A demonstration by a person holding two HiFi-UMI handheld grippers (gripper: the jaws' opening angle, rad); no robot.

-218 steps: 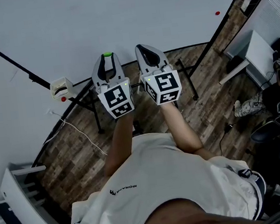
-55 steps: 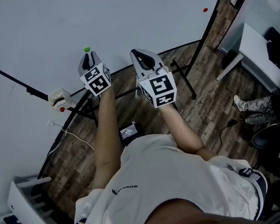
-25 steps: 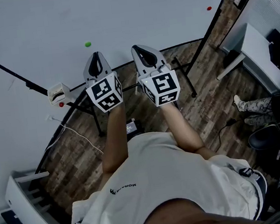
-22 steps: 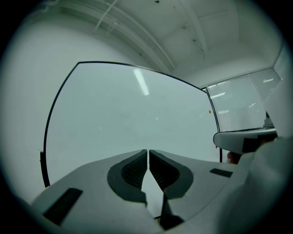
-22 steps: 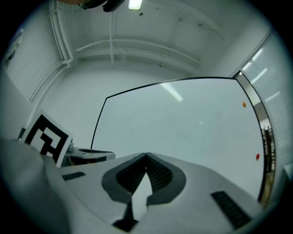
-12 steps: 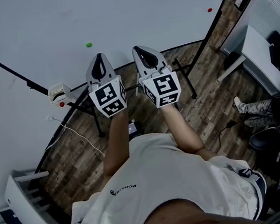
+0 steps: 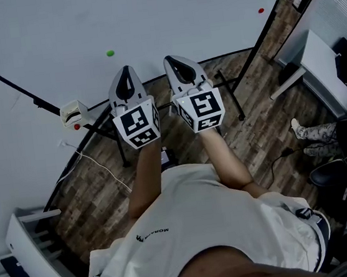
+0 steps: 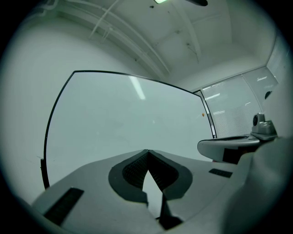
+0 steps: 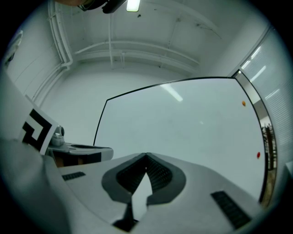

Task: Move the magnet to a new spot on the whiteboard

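Both jaw pairs clenched, empty. Left gripper (image 7: 126, 68), just closing on nothing, now back from small round green magnet (image 7: 110, 53) left on white whiteboard (image 7: 176, 9). Move judged done.

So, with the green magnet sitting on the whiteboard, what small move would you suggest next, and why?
Probably just draw the left gripper and right gripper back from the whiteboard. The magnet sits on it apart from both, and both are shut and empty, so the placing looks done.
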